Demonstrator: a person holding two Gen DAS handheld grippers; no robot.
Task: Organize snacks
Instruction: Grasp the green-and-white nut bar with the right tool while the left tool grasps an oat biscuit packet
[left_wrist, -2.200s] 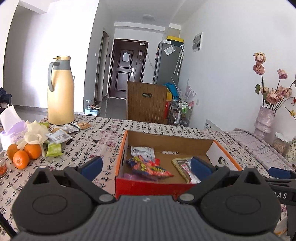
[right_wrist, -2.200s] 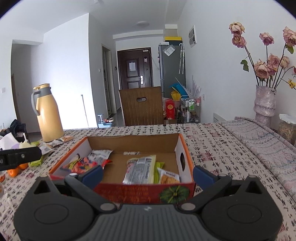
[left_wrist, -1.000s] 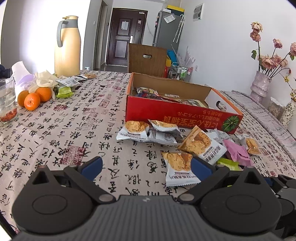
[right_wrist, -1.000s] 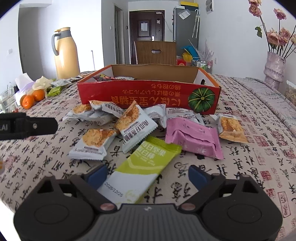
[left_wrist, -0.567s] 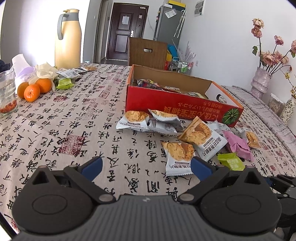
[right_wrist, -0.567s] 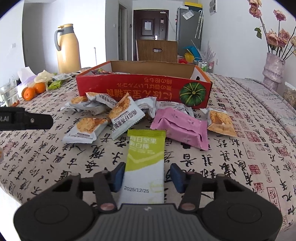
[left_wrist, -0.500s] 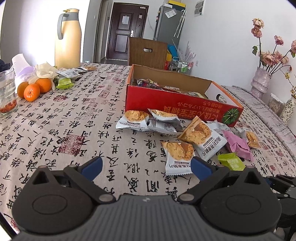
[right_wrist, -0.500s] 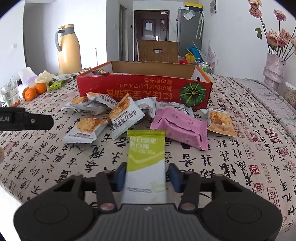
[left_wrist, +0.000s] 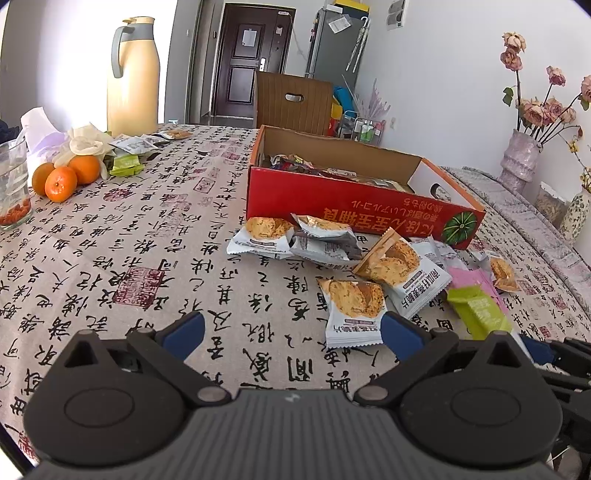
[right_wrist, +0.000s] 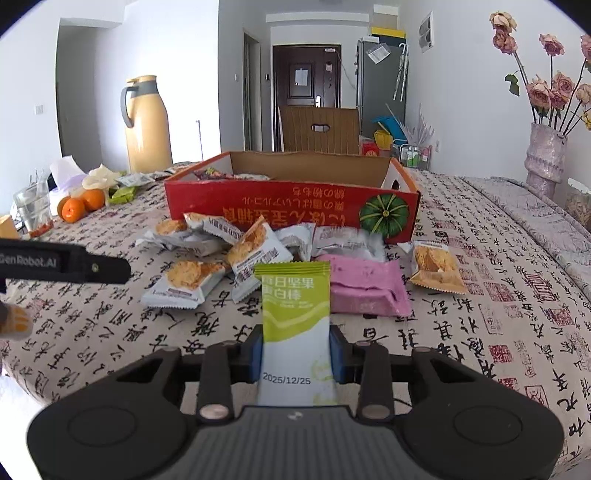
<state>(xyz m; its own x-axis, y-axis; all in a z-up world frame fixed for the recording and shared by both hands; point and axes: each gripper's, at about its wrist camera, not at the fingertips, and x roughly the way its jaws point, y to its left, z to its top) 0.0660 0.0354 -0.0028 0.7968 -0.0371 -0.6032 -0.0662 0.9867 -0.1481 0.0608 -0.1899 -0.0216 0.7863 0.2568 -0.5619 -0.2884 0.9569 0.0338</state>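
My right gripper (right_wrist: 295, 350) is shut on a green and white snack bar (right_wrist: 295, 314) and holds it up off the table; the bar also shows in the left wrist view (left_wrist: 478, 311). A red cardboard box (right_wrist: 291, 205) with snacks inside stands behind it, also in the left wrist view (left_wrist: 354, 208). Several loose cracker packets (right_wrist: 184, 278) and a pink packet (right_wrist: 364, 286) lie in front of the box. My left gripper (left_wrist: 291, 334) is open and empty, low over the table, with a cracker packet (left_wrist: 352, 310) near its right finger.
A yellow thermos jug (left_wrist: 133, 74), oranges (left_wrist: 61, 177), a glass (left_wrist: 13, 188) and small packets stand at the far left. A vase of dried roses (right_wrist: 546, 155) stands at the right. A brown chair (right_wrist: 319, 129) is behind the table.
My right gripper closed on the green snack bar and lifted it up from the table. The left gripper has stayed open and almost still.
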